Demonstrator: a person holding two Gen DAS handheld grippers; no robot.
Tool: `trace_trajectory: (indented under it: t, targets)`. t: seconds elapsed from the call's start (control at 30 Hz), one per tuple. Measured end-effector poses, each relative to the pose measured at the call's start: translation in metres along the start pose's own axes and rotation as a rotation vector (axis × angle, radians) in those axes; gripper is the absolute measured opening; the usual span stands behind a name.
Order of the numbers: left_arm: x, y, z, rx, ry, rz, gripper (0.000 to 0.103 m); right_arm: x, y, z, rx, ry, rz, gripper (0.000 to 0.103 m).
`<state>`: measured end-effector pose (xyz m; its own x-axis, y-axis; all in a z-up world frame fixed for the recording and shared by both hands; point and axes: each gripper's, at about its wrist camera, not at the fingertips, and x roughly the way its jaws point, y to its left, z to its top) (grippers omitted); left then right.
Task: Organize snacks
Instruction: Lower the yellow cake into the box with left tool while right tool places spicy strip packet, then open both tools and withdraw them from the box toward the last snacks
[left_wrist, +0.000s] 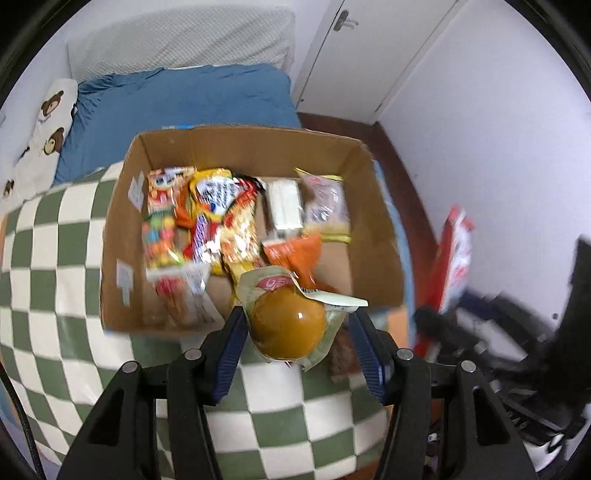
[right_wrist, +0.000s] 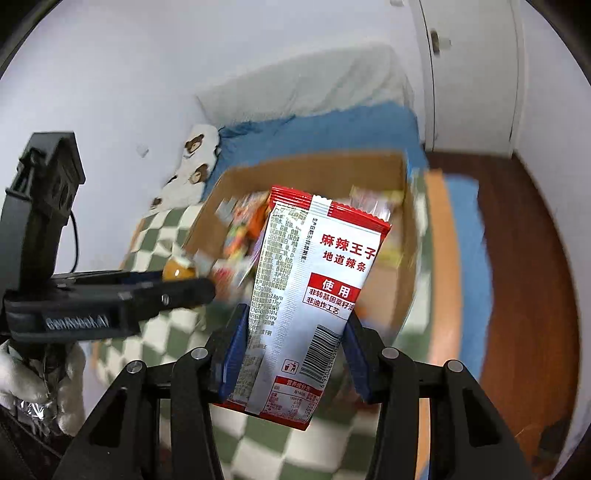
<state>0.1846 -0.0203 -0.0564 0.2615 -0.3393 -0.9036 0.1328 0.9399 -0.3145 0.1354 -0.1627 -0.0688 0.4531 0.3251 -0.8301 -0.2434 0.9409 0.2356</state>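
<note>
Though motion blurs the box (right_wrist: 391, 236), left jaws clamp jelly cup (left_wrist: 288, 326), right jaws clamp spicy-strip packet (right_wrist: 314, 295).

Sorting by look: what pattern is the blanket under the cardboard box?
Green-and-cream checkerboard blanket, best seen in the left wrist view.

a brown jelly cup (left_wrist: 286, 325) with a peeling foil lid hangs lid-forward above the near edge of an open cardboard box (left_wrist: 122, 236). a red-and-white spicy strip packet (right_wrist: 314, 288) stands upright, its back with barcode showing. inside the box lie assorted snack packets (left_wrist: 207, 229), mostly lined along the left.
</note>
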Motion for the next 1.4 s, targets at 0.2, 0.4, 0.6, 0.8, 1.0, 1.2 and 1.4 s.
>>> trace_trajectory:
  t: [0.2,0.4,0.6,0.8,1.0,1.2,1.4]
  targets:
    - [0.062,0.026,0.038,-0.043,0.121,0.052,0.055,0.058,-0.009,0.056,-0.081,0.102,-0.090,0.051]
    - [0.114,0.050,0.041,-0.084,0.240,0.081,0.056,0.115,-0.026,0.060,-0.088,0.210,-0.111,0.051]
    - [0.140,0.061,0.030,-0.095,0.272,0.117,0.090,0.155,-0.040,0.039,-0.046,0.362,-0.118,0.077]
    - [0.134,0.061,0.025,-0.079,0.231,0.145,0.092,0.158,-0.043,0.034,0.027,0.360,-0.089,0.085]
    - [0.120,0.059,0.026,-0.067,0.188,0.192,0.092,0.151,-0.037,0.030,0.073,0.332,-0.099,0.085]
    - [0.092,0.054,0.017,-0.051,0.107,0.259,0.092,0.137,-0.033,0.022,0.109,0.295,-0.122,0.085]
    - [0.051,0.051,0.003,-0.043,-0.020,0.308,0.092,0.122,-0.030,0.016,0.147,0.246,-0.145,0.095]
